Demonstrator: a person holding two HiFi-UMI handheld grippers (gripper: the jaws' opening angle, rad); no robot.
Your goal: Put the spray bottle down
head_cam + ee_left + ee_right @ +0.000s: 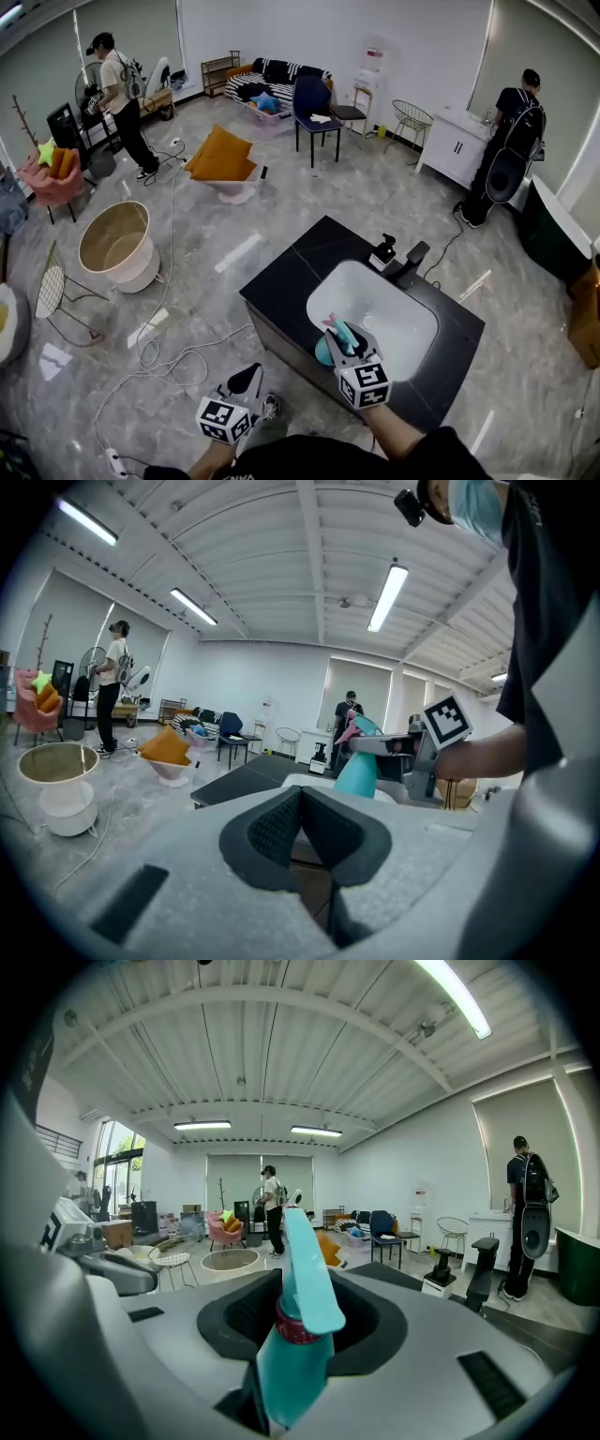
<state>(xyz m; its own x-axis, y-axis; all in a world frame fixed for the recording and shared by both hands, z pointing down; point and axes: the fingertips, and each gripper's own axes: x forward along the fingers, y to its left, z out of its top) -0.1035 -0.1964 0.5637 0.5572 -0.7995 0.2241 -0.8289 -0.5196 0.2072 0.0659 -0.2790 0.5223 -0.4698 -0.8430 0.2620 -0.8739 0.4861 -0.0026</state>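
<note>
A teal spray bottle (330,345) with a pink nozzle tip hangs over the near left rim of the white sink basin (398,314), which is set in a black counter (305,267). My right gripper (341,343) is shut on its body; in the right gripper view the bottle (295,1335) stands upright between the jaws, its trigger head rising past them. My left gripper (251,377) hangs lower left, off the counter over the floor, jaws shut with nothing between them (300,803). The left gripper view shows the bottle (358,766) held off to its right.
A black faucet (413,255) and a soap dispenser (382,253) stand at the basin's far edge. Cables (159,349) trail over the floor on the left, near a round white tub (117,246). Chairs and two people are farther back.
</note>
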